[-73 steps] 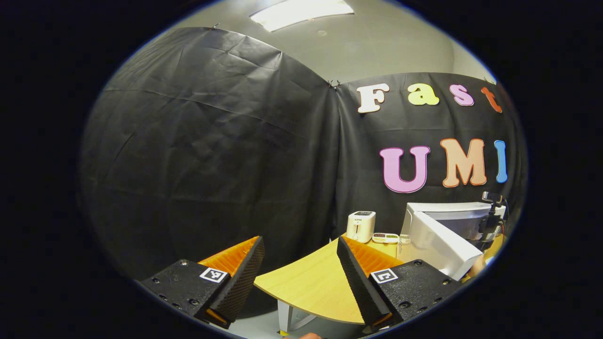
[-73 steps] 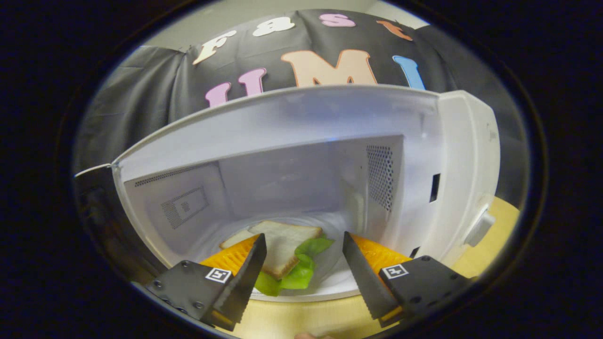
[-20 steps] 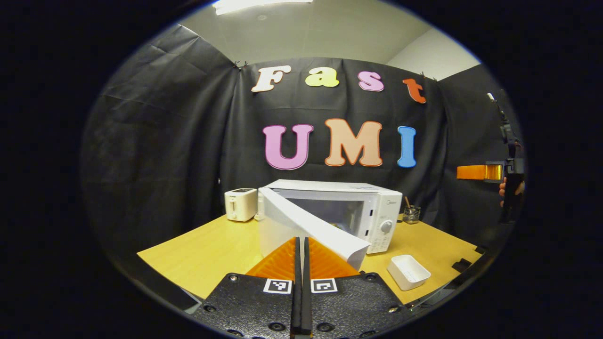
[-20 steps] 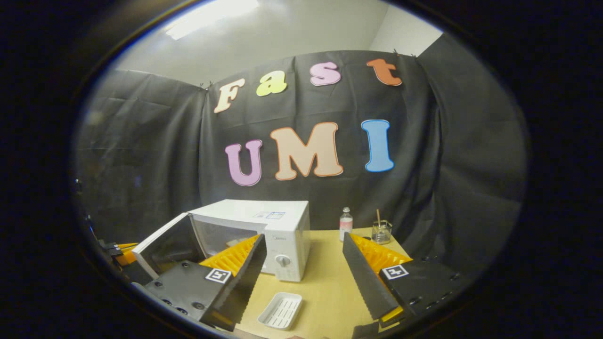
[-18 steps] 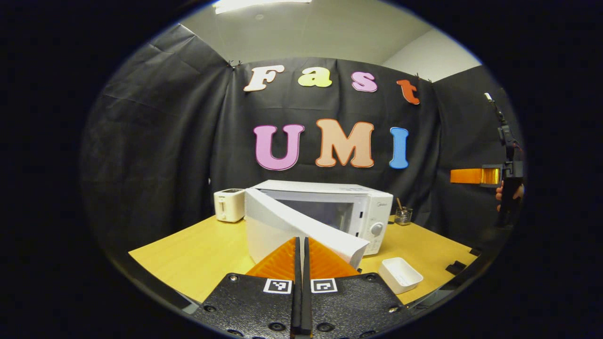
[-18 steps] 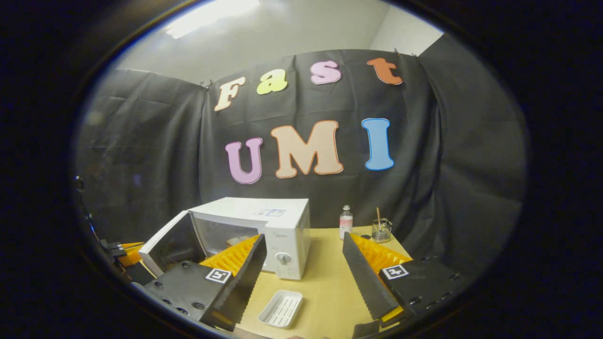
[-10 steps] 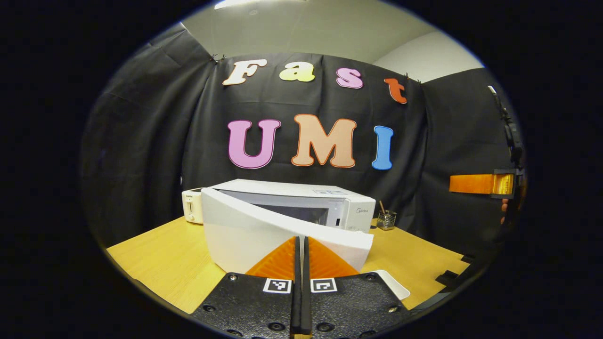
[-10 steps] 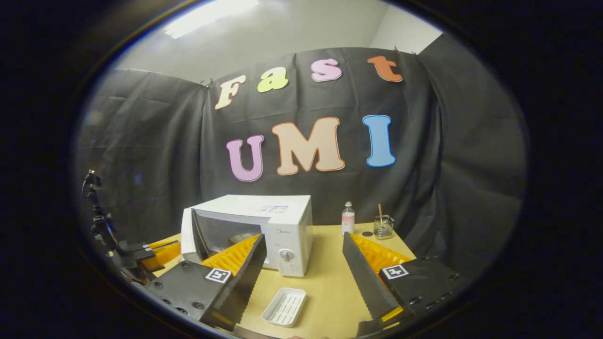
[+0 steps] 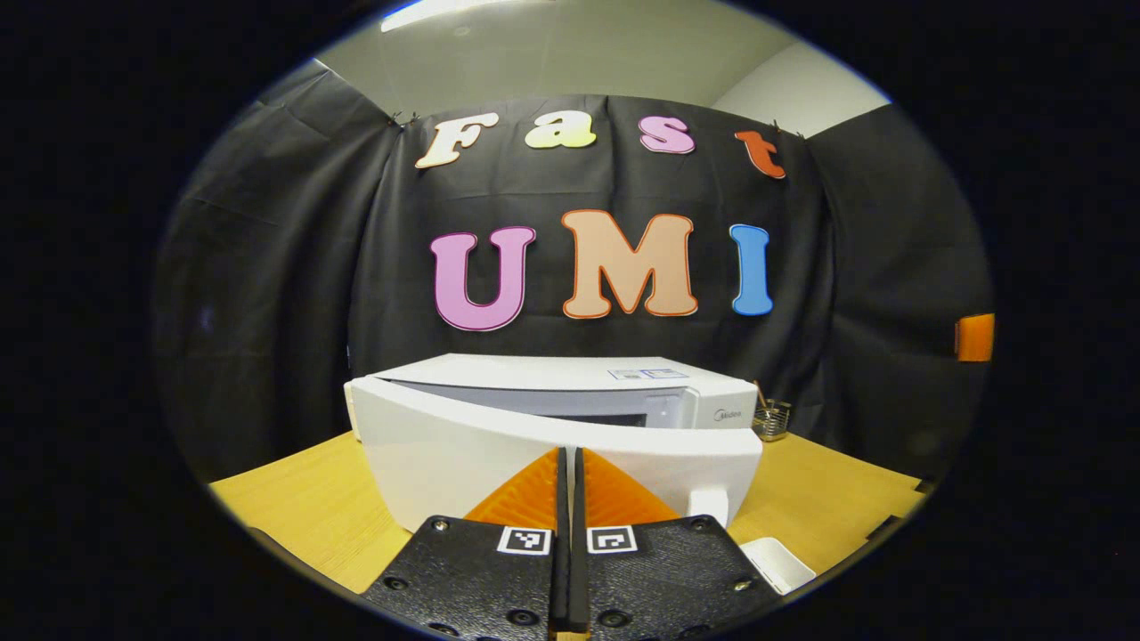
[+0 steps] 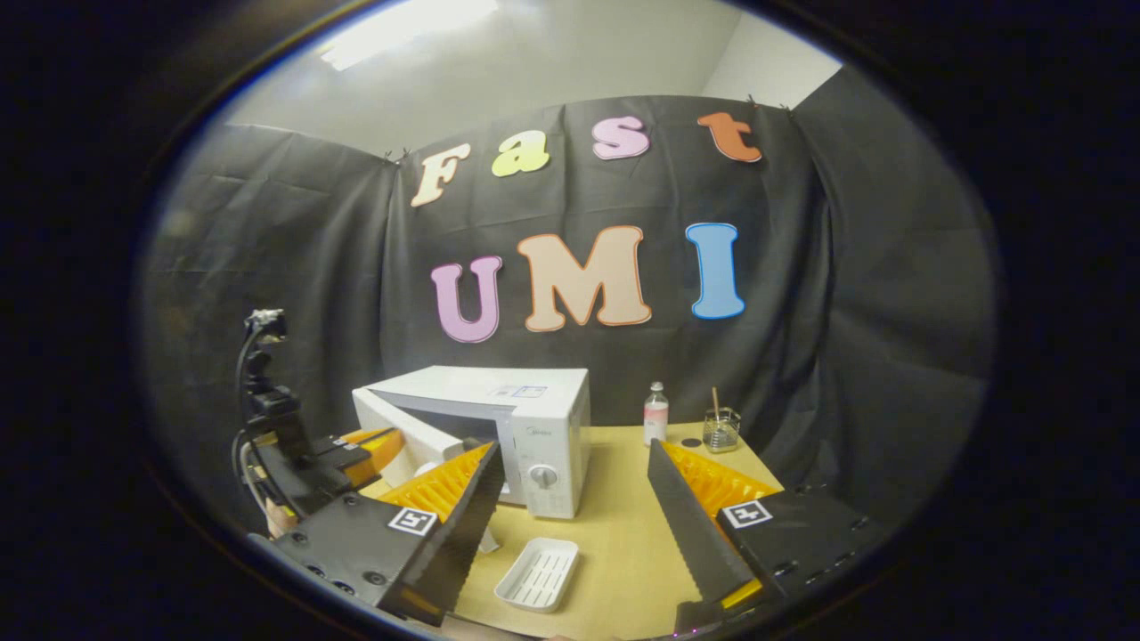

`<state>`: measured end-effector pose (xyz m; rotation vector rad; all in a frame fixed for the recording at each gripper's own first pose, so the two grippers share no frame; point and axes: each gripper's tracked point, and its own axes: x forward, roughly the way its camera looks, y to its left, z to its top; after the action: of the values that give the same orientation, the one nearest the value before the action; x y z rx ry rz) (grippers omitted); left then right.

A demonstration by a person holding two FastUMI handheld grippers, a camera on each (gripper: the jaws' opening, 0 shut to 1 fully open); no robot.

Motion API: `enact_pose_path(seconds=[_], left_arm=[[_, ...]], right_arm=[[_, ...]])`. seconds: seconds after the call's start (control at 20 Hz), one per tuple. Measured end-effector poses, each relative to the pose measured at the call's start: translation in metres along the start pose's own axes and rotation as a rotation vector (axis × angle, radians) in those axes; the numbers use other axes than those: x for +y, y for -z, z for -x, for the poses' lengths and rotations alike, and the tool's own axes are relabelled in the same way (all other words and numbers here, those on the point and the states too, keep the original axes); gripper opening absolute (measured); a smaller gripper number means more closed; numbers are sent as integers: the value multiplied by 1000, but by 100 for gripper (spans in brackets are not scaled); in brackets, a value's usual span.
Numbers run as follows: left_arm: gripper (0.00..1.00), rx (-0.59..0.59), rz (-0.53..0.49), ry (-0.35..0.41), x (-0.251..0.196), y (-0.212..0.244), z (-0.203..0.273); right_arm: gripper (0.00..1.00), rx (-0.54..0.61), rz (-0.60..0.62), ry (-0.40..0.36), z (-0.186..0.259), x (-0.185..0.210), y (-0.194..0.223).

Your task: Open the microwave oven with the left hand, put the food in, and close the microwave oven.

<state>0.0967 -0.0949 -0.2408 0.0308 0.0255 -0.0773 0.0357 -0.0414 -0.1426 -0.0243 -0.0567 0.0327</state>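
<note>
table (image 10: pixel 614 534), microwave door (image 9: pixel 499 445) ajar (narrow gap)

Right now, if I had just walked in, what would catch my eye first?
Probably the white microwave oven at the back of the wooden table, its door nearly shut with the left gripper pressed closed against it. Next, the small white tray lying empty in front, between the right gripper's open fingers.
</note>
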Motion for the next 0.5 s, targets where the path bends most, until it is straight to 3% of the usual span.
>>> enact_pose_path(seconds=[0.05, 0.1, 0.15, 0.25, 0.3, 0.35, 0.4, 0.5], left_arm=[[1, -6, 13, -11, 2, -1, -6], [1, -10, 23, -22, 4, -2, -12], [1, -2, 34, -37, 8, 1, -17], [0, 14, 64, -54, 14, 4, -25], [0, 22, 77, -62, 16, 6, -29], [0, 33, 83, -83, 21, 9, -32], [1, 39, 82, -98, 26, 10, -35], [1, 52, 92, -117, 35, 13, -39]], right_arm=[[99, 4, -5, -4, 4, 0, 0], [99, 3, -9, -2, 6, -1, -2], [92, -5, -11, 1, 10, -5, -6], [92, -20, -12, 9, 17, -10, -12], [99, -27, -8, 9, 20, -13, -16], [99, -34, -8, 19, 23, -17, -18], [92, -38, -6, 28, 26, -23, -20], [92, -45, -2, 47, 30, -31, -23]])
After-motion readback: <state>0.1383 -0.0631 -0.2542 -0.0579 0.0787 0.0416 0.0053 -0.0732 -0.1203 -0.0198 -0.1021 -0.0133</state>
